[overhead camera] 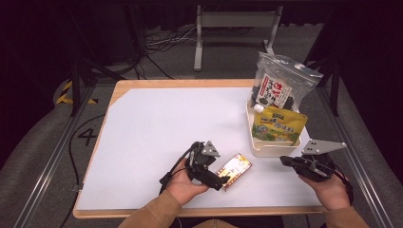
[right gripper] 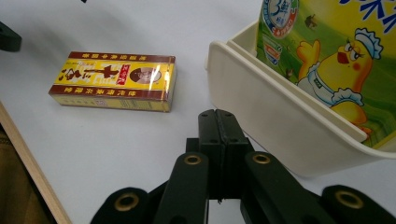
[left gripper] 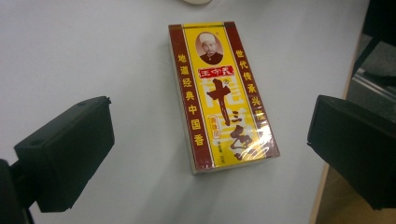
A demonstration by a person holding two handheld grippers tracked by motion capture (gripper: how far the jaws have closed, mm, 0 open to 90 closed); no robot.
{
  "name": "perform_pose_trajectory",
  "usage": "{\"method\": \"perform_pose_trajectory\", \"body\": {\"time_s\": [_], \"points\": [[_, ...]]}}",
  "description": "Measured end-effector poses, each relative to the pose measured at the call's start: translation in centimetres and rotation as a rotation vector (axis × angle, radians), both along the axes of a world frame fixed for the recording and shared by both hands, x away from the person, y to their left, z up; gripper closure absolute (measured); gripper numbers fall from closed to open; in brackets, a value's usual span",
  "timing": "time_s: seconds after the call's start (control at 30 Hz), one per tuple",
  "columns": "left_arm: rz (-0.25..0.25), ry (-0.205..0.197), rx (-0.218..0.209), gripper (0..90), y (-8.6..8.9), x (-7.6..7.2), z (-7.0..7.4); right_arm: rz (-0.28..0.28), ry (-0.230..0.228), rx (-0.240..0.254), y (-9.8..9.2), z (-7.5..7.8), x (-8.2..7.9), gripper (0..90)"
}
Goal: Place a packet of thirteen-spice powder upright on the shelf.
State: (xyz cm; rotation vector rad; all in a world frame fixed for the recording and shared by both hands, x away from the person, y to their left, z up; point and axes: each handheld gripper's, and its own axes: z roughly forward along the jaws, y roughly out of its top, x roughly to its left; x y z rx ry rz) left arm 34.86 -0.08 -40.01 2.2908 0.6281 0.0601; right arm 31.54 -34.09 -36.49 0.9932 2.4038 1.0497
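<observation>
Left tool (overhead camera: 223, 182), jaws spread wide, hovers over the spice box (left gripper: 219, 95) lying flat on the desk straight ahead, long axis running away between them; right tool (right gripper: 218, 125), pressed together, sits farther off.

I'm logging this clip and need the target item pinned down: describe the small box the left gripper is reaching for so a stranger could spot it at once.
Start at the white sheet covering the wooden table, then go to its near edge, left of the cream tray. There the box lies flat and alone, between the open jaws of the left gripper. Unlike the soft pouches standing in the tray, it is a rigid, slim yellow carton with dark red borders and a small portrait.
</observation>
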Motion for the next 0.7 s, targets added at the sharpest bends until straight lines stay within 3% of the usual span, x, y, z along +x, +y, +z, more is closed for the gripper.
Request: {"method": "perform_pose_trajectory", "body": {"time_s": [0.23, 0.37, 0.57, 0.7], "points": [[0.0, 0.045, 0.07, 0.3, -1.5, 0.3, -1.5, -0.001, -0.001, -0.001, -0.1, 0.0, -0.1, 90.0], [0.002, 0.064, 0.09, 0.2, -2.2, 0.3, -2.1, 0.0, -0.003, -0.001, -0.1, 0.1, -0.1, 90.0], [-0.005, 0.062, 0.137, 1.7, -3.3, 0.0, -2.9, 0.002, -0.002, -0.002, -0.1, 0.0, -0.1, 90.0], [0.028, 0.039, 0.172, 4.2, -3.8, -0.3, -3.3, 0.005, 0.0, -0.003, 0.0, 0.0, -0.1, 90.0]]}}
